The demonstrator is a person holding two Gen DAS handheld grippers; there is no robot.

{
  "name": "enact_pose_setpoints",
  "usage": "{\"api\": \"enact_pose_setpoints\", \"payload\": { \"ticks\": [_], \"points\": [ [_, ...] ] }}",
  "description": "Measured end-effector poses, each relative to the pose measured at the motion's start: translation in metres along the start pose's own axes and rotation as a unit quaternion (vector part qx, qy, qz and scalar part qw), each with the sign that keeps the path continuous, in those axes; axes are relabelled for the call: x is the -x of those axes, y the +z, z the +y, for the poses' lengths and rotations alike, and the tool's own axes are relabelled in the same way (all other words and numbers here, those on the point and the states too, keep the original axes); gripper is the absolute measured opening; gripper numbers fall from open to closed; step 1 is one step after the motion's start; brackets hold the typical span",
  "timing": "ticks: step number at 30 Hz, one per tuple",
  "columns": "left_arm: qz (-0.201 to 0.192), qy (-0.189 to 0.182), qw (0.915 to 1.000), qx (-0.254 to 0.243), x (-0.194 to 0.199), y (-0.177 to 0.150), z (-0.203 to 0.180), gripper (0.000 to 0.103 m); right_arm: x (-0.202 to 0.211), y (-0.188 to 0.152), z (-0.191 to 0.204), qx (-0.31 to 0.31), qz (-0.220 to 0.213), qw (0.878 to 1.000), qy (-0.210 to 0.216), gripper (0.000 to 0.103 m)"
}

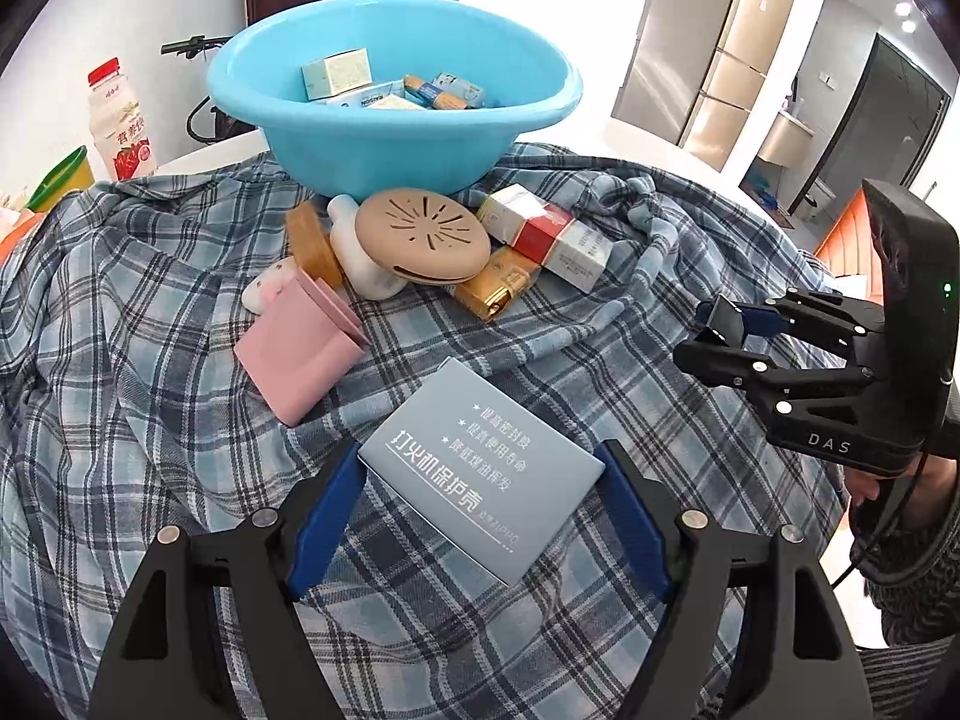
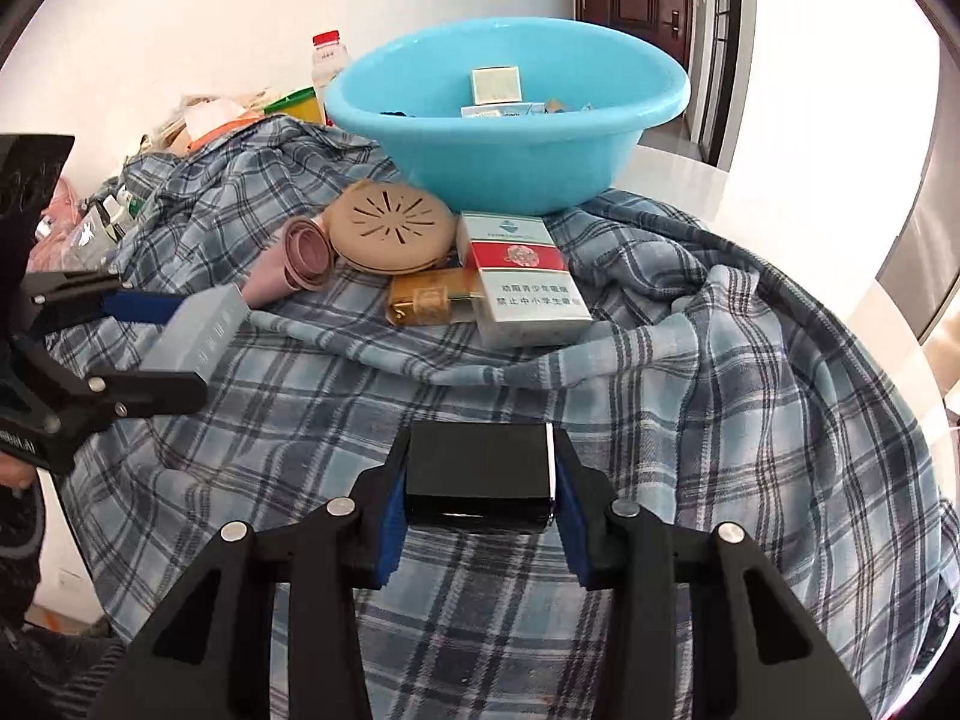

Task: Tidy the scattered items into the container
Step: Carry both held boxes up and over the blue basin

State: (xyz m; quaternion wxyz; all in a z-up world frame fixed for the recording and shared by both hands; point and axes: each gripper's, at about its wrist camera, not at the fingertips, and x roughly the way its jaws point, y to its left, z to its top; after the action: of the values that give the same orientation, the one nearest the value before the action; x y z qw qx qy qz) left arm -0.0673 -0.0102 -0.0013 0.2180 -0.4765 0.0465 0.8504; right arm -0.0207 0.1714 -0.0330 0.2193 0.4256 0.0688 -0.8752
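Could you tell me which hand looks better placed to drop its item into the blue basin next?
Probably right. Both grippers grip something: the right gripper a small black box, the left gripper a flat grey box. The blue basin sits straight ahead of the right, with the loose pile off to its left.

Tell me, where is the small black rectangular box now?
In the right wrist view, the small black rectangular box is clamped in the right gripper, above the plaid cloth.
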Motion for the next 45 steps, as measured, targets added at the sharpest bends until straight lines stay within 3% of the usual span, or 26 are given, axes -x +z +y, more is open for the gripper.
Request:
{"api": "enact_pose_setpoints", "payload": {
  "ticks": [12, 19, 27, 33, 45],
  "points": [
    [-0.006, 0.012, 0.9999, -0.007, 0.007, 0.007, -0.003, 0.080, 0.004, 0.009, 0.003, 0.005, -0.004, 1.000, -0.009, 0.041],
    [-0.037, 0.024, 0.9989, -0.016, 0.021, 0.027, 0.000, 0.080, 0.020, 0.029, 0.004, 0.026, -0.026, 0.999, -0.020, 0.041],
    [-0.059, 0.045, 0.9971, -0.016, 0.031, 0.064, 0.007, 0.080, 0.037, 0.057, -0.005, 0.041, -0.053, 0.997, -0.032, 0.041],
    [-0.078, 0.069, 0.9943, -0.021, 0.033, 0.094, 0.009, 0.080, 0.034, 0.086, -0.018, 0.028, -0.059, 0.998, -0.010, 0.041],
    [-0.092, 0.076, 0.9928, 0.013, 0.018, 0.160, 0.027, 0.080, 0.024, 0.159, -0.041, -0.006, -0.095, 0.995, -0.020, 0.041]
  ]
}}
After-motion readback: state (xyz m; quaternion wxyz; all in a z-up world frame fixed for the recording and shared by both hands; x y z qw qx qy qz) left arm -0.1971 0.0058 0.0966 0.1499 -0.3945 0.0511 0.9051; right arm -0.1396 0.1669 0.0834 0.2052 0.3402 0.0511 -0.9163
